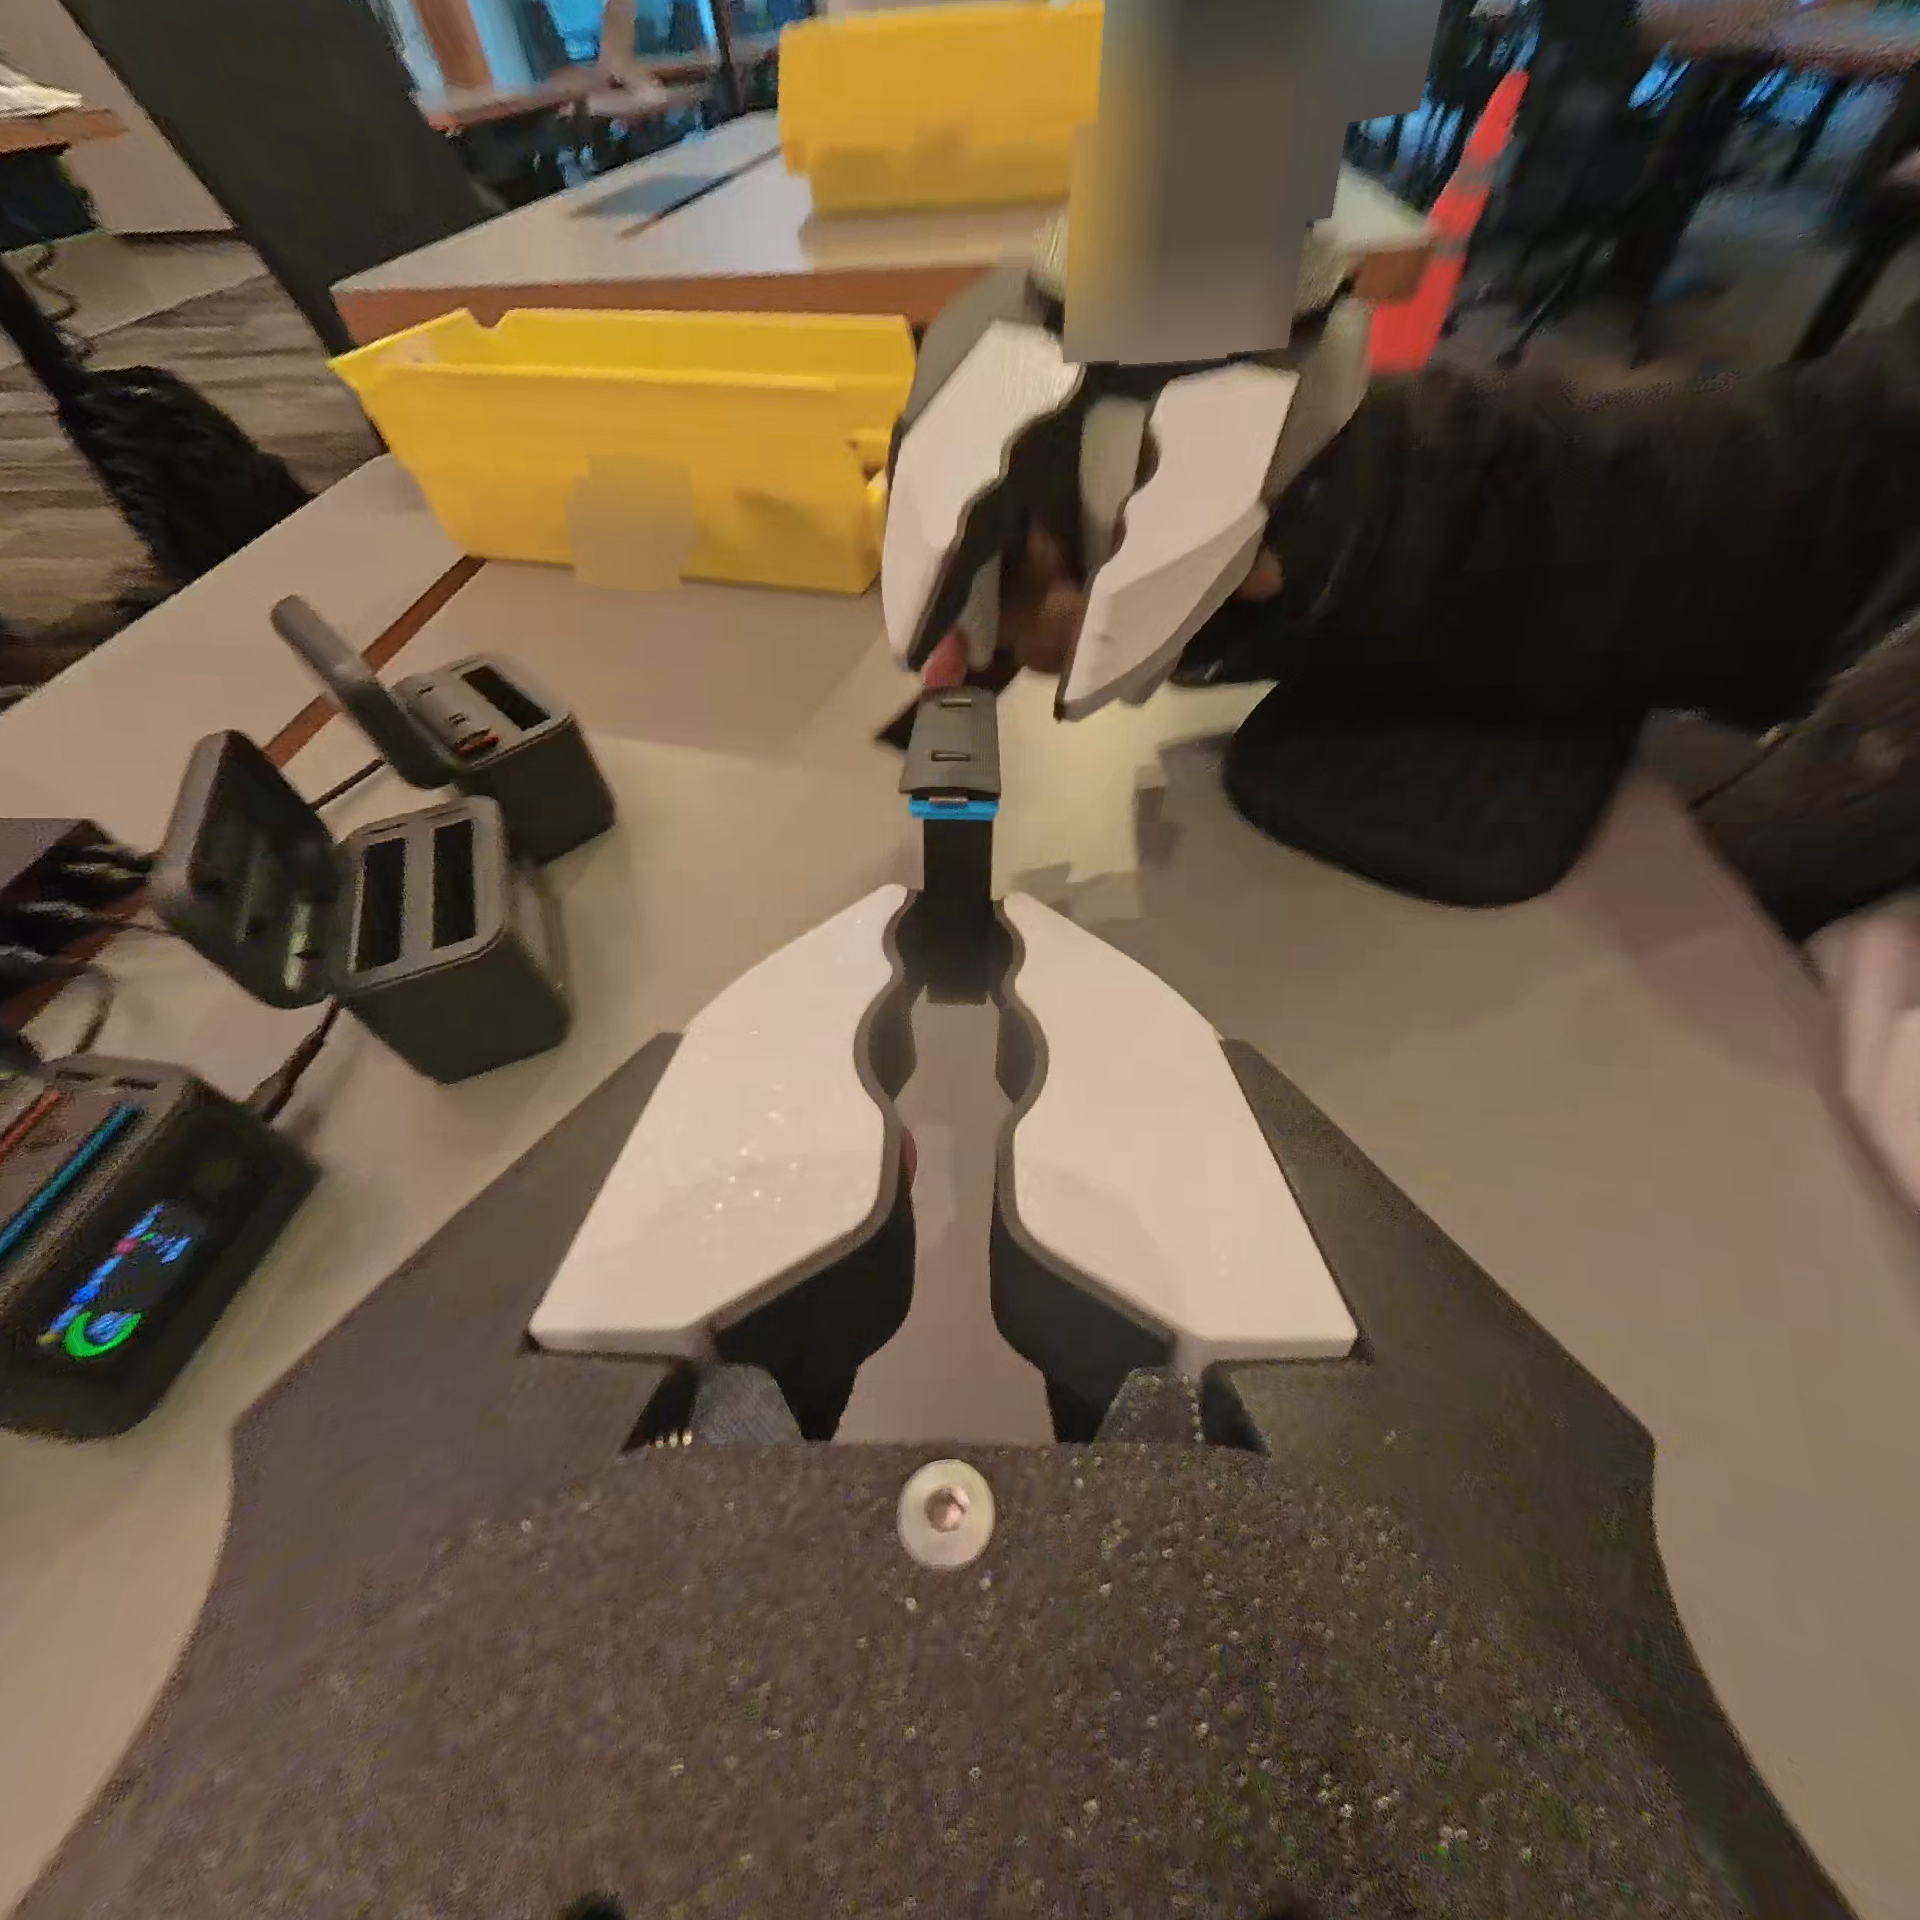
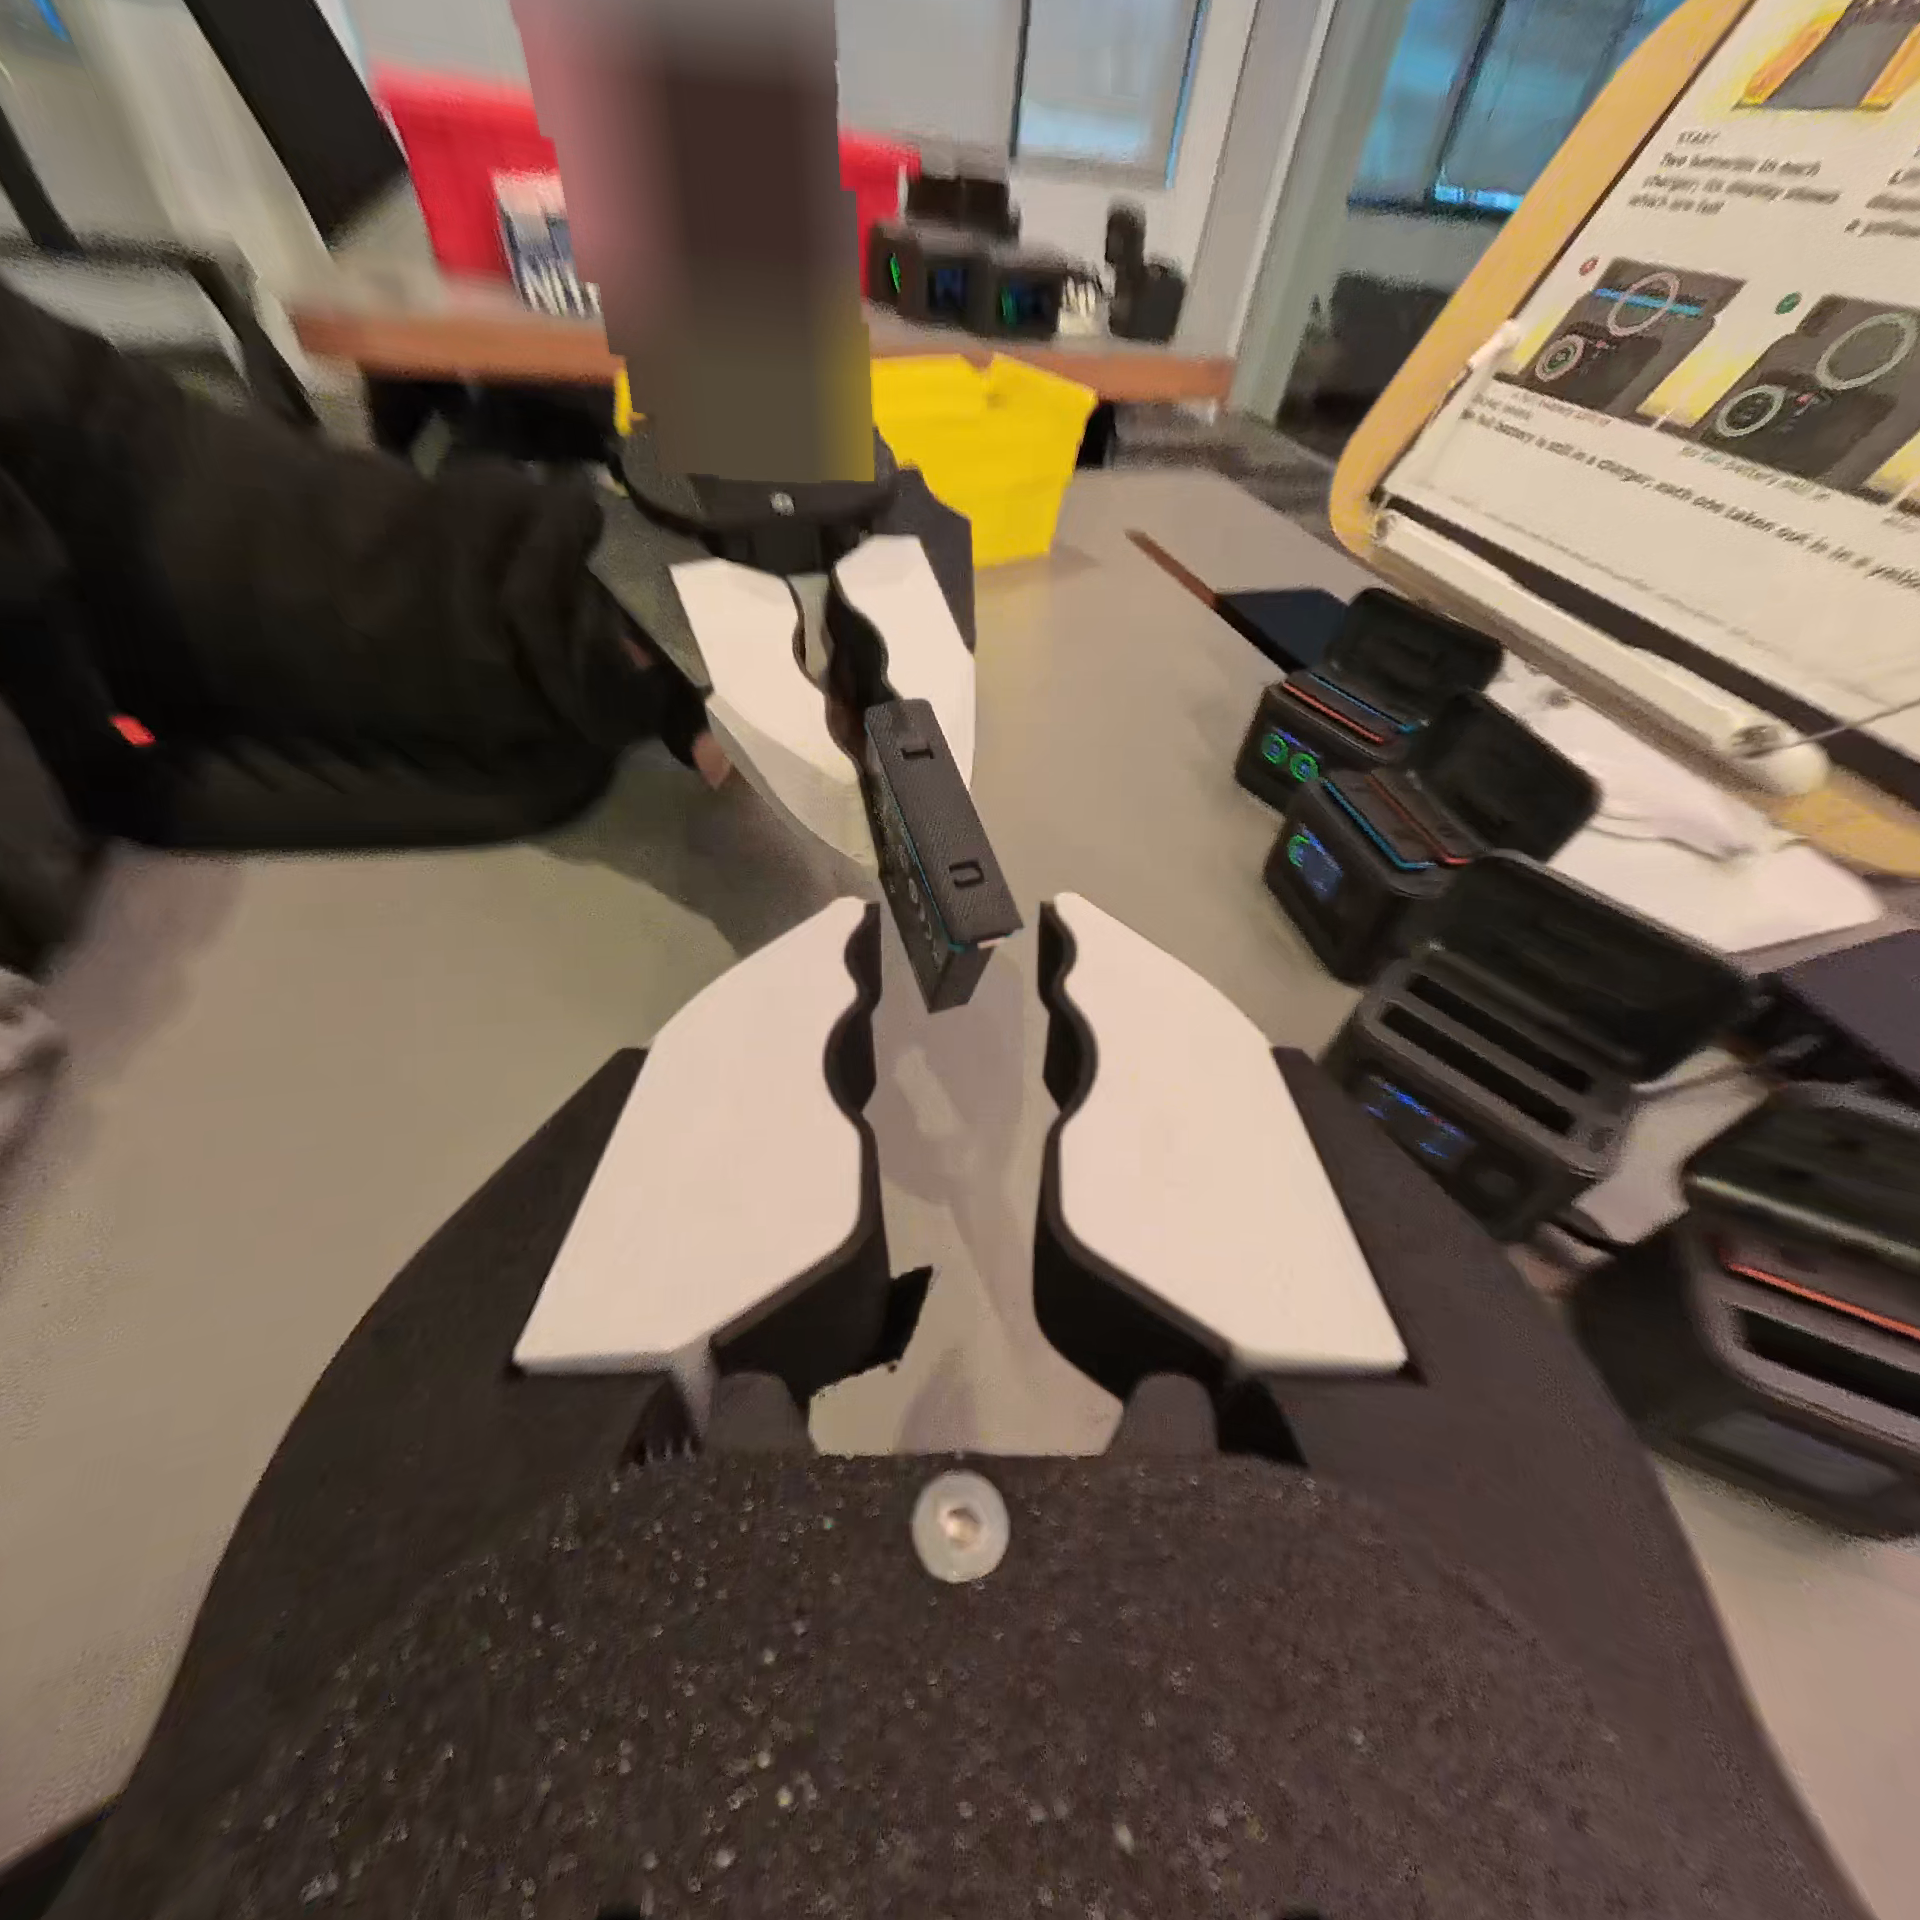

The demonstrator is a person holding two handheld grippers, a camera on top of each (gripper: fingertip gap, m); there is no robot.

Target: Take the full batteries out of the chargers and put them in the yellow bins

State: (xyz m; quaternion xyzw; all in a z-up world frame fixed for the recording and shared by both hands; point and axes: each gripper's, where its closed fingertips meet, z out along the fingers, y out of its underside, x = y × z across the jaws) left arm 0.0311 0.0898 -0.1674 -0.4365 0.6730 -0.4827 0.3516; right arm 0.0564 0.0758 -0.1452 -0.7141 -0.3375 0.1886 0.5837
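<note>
Right now my left tongs (image 1: 954, 914) are clamped on a battery (image 1: 951, 790), a slim black block with a bright blue band across it and two small slots on its upper face. It sticks forward out of the tips, held in the air above the grey table (image 1: 1351, 1091). My right tongs (image 2: 956, 914) stand apart, their white fingers either side of the battery's free end (image 2: 940, 883) without touching it.

From the left wrist view I see the right tongs (image 1: 1013, 665) facing mine, fingers spread just beyond the battery, with a dark sleeve (image 1: 1558, 540) behind them. To the left sit two open chargers (image 1: 436, 935) with bare slots, another charger with a lit screen (image 1: 114, 1278), and a yellow bin (image 1: 644, 436) at the table's far edge.

From the right wrist view the battery shows its long textured side and a thin blue line, tilted down toward me. Only here do I see a row of chargers (image 2: 1382, 862) on the right, some with lit displays, a yellow-framed instruction board (image 2: 1662, 312) behind them, and another yellow bin (image 2: 997, 447) farther back.
</note>
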